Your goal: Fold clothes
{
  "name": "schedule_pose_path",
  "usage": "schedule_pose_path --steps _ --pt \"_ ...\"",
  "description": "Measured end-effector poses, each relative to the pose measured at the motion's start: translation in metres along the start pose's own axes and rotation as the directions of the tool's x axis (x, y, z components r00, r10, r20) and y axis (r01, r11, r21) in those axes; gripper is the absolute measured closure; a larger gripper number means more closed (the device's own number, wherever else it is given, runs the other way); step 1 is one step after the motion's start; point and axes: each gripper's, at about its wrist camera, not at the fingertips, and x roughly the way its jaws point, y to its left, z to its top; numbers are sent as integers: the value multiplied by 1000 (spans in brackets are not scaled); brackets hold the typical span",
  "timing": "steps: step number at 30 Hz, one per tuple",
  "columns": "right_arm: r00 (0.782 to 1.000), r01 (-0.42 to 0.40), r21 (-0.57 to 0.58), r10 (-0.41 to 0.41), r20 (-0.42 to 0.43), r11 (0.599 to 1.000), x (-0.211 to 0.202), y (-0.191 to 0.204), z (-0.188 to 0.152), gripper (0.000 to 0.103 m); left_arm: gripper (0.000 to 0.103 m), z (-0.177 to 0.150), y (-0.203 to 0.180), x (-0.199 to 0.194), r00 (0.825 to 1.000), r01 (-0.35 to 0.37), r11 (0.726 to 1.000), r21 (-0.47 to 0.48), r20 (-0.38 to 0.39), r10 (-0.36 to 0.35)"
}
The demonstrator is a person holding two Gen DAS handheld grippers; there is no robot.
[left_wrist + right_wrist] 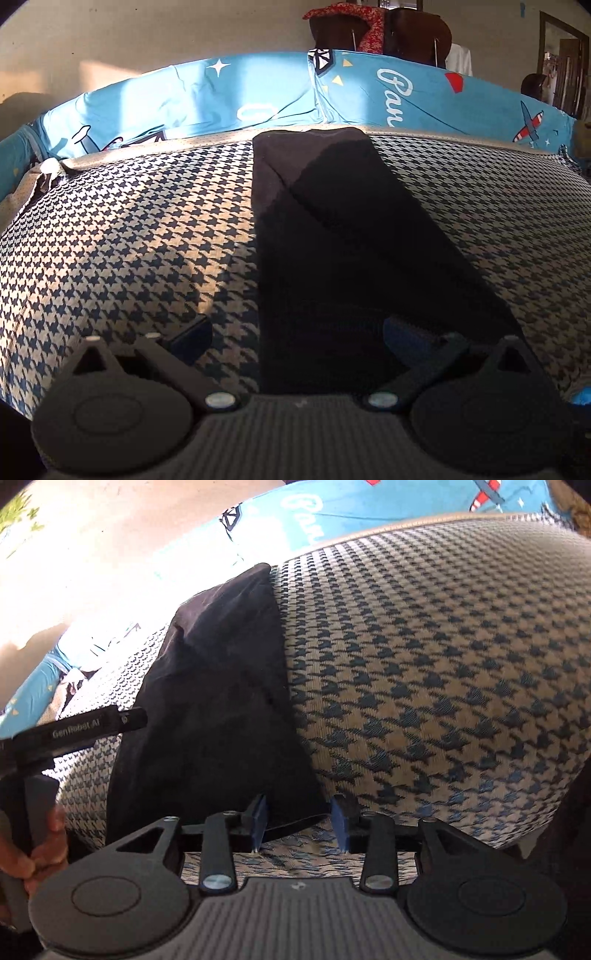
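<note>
A black garment, folded into a long strip, lies on the houndstooth-patterned surface and runs from near me to the far edge. My left gripper is open wide, and the strip's near end lies between its fingers. In the right wrist view the same garment lies left of centre. My right gripper is open, low over the surface, with the garment's near right corner between its blue pads. A hand holds the other tool, whose black bar shows at the left.
A blue cartoon-print cloth stands along the far edge of the surface. Behind it are a beige wall, a dark wooden chair draped with red fabric, and a doorway at far right. Bare houndstooth fabric spreads to the garment's right.
</note>
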Motion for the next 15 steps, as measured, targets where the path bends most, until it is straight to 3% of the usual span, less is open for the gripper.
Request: schedule_pose_path --steps 1,4,6,12,15 --pt "1000 -6 9 6 -4 1000 1 -2 0 66 0 -1 -2 1 1000 6 1000 10 -3 -6" --pt "1000 0 3 0 -17 1000 1 -2 -2 87 0 -4 -8 2 1000 14 999 38 -15 -13" --pt "1000 0 -15 0 -27 1000 -1 -1 -4 96 0 -5 -9 4 1000 13 999 44 -28 -12" --pt "994 10 -94 -19 -104 996 0 6 -12 99 0 -14 -8 15 991 -47 997 53 -120 53" --pt "991 27 -113 -41 -125 993 -1 7 -13 99 0 -17 -1 13 989 -45 999 10 -140 46"
